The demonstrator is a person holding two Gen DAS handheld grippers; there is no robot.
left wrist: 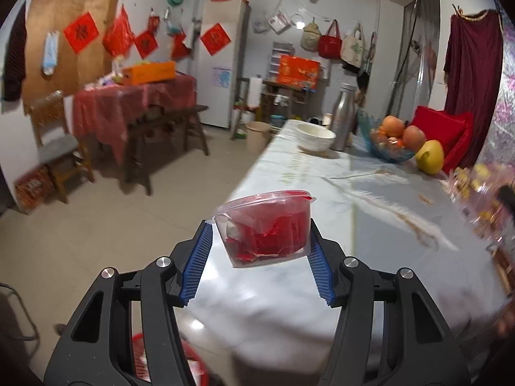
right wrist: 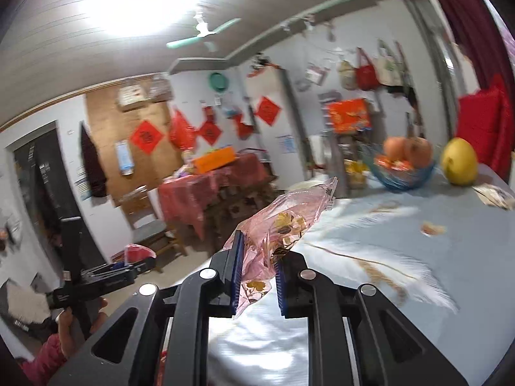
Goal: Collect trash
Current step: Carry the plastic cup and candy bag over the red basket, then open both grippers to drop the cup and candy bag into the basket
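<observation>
Hand-held gripper [left wrist: 260, 247] around plastic cup [left wrist: 264, 228]

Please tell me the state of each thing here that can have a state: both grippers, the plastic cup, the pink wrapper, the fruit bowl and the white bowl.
left gripper: shut on the plastic cup
plastic cup: held off the table, tilted, red scraps inside, lid on
right gripper: shut on the pink wrapper
pink wrapper: crumpled, held up in the air
fruit bowl: on the table, filled
white bowl: upright on the table
</observation>
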